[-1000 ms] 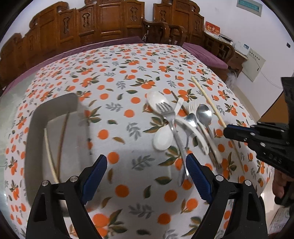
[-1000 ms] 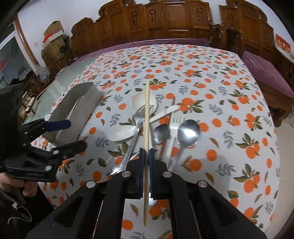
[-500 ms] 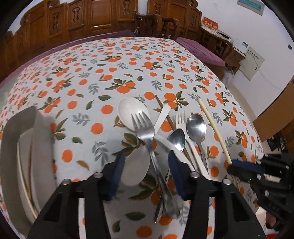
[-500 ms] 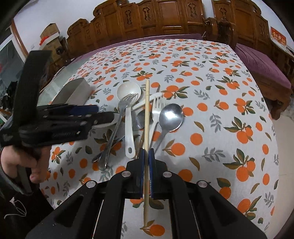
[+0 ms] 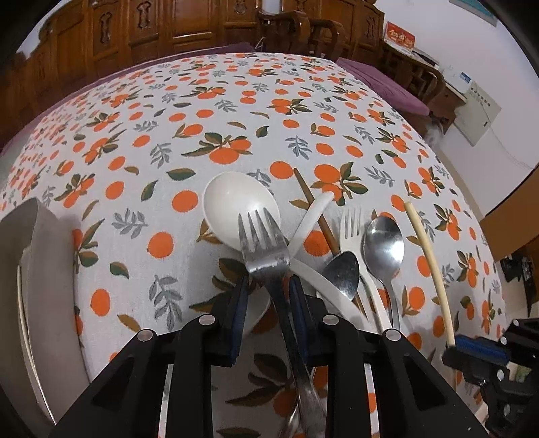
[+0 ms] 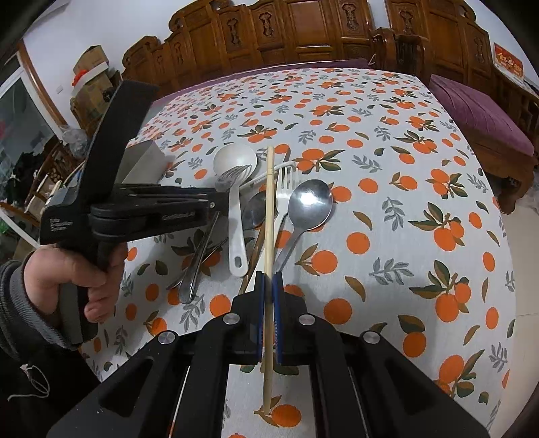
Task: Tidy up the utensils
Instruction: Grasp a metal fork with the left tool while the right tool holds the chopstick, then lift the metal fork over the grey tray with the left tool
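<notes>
Beside metal fork [image 5: 266, 249]: spoons, white fork [image 5: 350, 225], chopsticks.

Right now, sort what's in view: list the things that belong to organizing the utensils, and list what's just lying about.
Job:
- steel fork between left hand-held gripper fingers
- pale bamboo chopstick in right hand-held gripper
- white plastic ladle spoon
- white plastic fork
- large steel spoon
- grey tray

Lying about:
- carved wooden chairs
- cardboard boxes

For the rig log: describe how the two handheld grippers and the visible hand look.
Both grippers, left gripper and right gripper, are matte black plastic with blue finger pads and silver bolts. The left one bears faint embossed lettering. The bare hand wears a grey knit sleeve.
</notes>
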### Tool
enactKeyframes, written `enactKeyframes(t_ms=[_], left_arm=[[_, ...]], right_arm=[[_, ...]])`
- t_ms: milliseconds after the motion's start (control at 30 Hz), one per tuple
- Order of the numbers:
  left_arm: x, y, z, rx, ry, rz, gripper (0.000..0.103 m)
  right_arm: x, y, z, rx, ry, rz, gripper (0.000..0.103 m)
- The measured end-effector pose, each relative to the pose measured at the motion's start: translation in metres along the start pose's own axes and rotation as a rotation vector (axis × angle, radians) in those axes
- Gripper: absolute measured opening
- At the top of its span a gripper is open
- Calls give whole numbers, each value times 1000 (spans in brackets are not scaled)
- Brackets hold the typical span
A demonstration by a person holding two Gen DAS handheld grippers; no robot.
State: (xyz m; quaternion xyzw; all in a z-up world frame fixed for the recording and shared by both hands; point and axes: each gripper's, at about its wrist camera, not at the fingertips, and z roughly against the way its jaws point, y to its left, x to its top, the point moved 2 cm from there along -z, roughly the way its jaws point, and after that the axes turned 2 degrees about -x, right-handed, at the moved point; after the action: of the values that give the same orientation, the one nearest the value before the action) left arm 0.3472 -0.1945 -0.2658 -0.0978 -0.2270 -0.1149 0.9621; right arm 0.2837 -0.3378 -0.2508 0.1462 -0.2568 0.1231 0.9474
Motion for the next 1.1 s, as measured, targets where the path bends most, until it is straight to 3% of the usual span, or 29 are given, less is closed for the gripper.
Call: enactKeyframes(t_ms=[200,367,633,1100], left_arm=[[-2,1,3,-26,-8,18,10],[-10,3,27,-37,-61,1,3],[-22,2,60,-32,-124,-51,2],[-26,12,130,-83,-226,-48,2]], right_arm=[[-2,4,4,-10,-2,5,6],[-2,12,8,-17,-9,15,6],[-1,30,14,-23,-22,33,6],[9,56,34,-25,-71,49,6]])
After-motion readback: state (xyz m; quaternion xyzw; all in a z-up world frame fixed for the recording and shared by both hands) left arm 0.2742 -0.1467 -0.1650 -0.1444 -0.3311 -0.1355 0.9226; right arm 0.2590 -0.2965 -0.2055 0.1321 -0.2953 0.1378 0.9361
